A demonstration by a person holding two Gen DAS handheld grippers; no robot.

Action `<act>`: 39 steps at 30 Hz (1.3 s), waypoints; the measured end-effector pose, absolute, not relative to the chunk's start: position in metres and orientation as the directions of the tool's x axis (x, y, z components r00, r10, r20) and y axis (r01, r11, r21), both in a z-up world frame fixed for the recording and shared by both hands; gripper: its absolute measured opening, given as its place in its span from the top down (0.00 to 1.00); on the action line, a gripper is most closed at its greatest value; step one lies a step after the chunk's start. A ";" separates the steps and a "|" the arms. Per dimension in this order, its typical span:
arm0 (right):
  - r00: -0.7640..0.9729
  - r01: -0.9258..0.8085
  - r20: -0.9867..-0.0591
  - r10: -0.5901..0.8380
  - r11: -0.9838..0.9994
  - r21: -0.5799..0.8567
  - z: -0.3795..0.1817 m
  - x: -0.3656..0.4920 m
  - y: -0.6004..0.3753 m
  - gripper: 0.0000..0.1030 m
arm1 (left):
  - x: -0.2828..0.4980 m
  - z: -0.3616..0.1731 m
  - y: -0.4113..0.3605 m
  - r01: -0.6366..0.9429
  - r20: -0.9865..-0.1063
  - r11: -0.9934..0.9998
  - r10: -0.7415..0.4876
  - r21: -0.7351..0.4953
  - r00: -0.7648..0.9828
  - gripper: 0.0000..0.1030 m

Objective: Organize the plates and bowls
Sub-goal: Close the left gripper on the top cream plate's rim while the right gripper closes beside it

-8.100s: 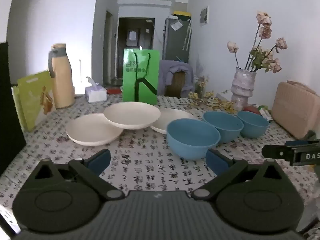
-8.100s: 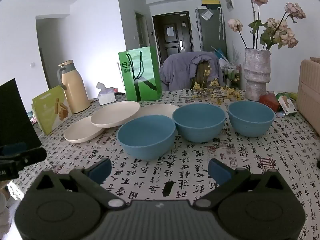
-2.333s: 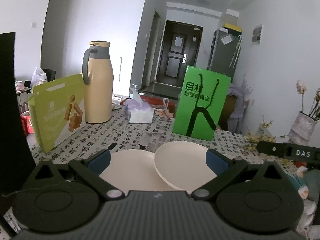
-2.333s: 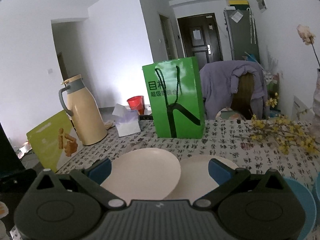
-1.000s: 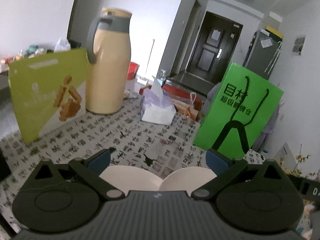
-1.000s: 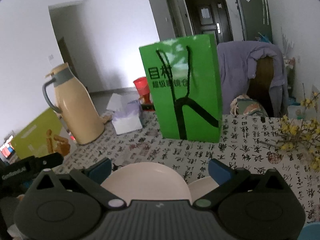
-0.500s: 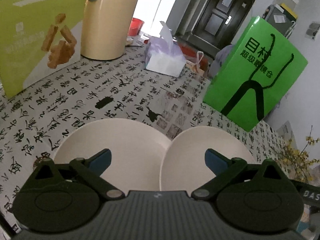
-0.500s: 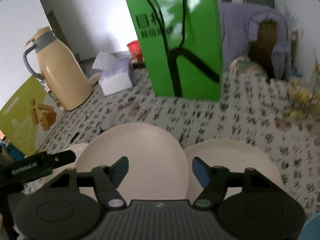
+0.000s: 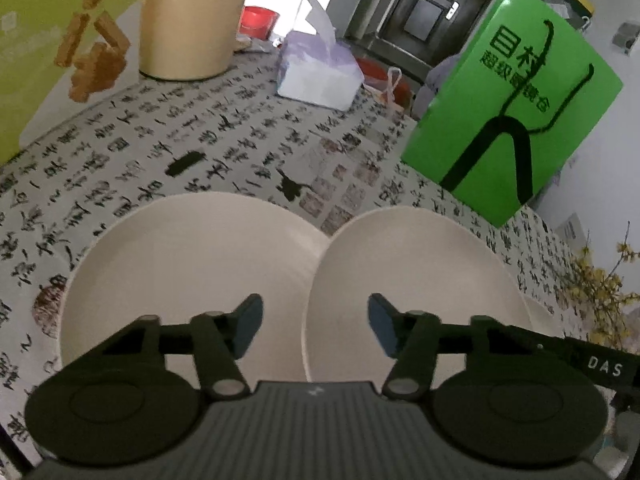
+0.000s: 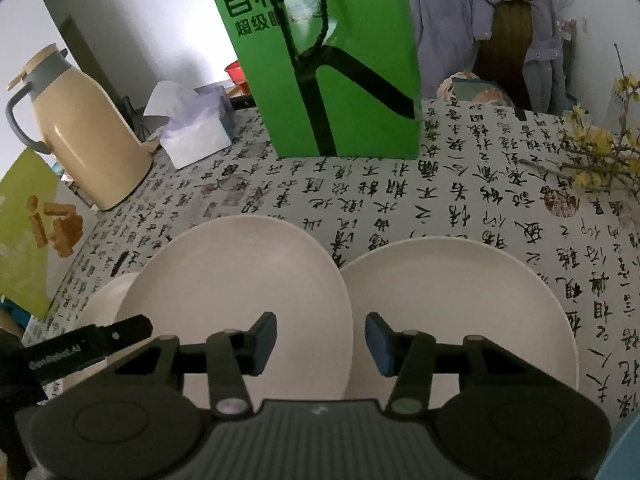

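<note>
Three cream plates lie on the patterned tablecloth. The middle plate [image 9: 420, 280] [image 10: 240, 280] rests with its edges over the left plate [image 9: 180, 272] [image 10: 104, 300] and the right plate [image 10: 460, 300]. My left gripper [image 9: 314, 328] hangs over the middle plate's left rim. Its jaws are closing with that rim between them, and the pads are apart from it. My right gripper [image 10: 320, 342] hangs over the same plate's right rim. Its jaws are closing too, with the rim between them and untouched. A blue bowl's edge [image 10: 628, 452] shows at the bottom right.
A green paper bag [image 9: 512, 120] [image 10: 328, 60] stands just behind the plates. A beige thermos [image 9: 188, 20], a tissue box [image 9: 320, 72] and a yellow-green carton [image 9: 40, 60] stand at the back left. Yellow flower sprigs [image 10: 592, 152] lie at the right.
Both grippers have sunk and tipped down towards the plates, which now fill the lower half of each view. Both pairs of jaws have narrowed from wide open.
</note>
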State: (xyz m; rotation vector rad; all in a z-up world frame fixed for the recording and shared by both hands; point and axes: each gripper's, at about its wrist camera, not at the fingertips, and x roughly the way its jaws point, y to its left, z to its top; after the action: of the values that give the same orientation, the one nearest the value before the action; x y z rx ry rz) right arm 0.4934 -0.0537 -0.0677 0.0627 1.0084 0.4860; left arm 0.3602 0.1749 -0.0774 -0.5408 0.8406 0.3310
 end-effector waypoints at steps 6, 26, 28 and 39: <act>0.417 -0.354 -0.811 0.410 0.895 0.271 -0.077 0.499 -0.052 0.70 | 0.362 -0.083 0.172 -0.474 -0.775 0.824 0.070 -0.310 0.628 0.62; 0.442 -0.378 -0.800 0.405 0.893 0.244 -0.075 0.497 -0.052 0.85 | 0.364 -0.081 0.166 -0.453 -0.751 0.859 0.131 -0.240 0.647 0.77; 0.448 -0.378 -0.798 0.404 0.894 0.240 -0.075 0.497 -0.052 0.86 | 0.364 -0.081 0.165 -0.449 -0.751 0.863 0.133 -0.233 0.647 0.77; 0.472 -0.404 -0.780 0.411 0.887 0.223 -0.071 0.492 -0.054 0.87 | 0.363 -0.080 0.165 -0.441 -0.748 0.868 0.133 -0.229 0.650 0.77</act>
State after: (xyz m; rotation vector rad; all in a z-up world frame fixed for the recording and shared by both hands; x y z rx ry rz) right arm 0.4919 -0.0539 -0.0714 0.0075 0.9570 0.4989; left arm 0.3633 0.1645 -0.0803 -0.4155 0.8025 0.3369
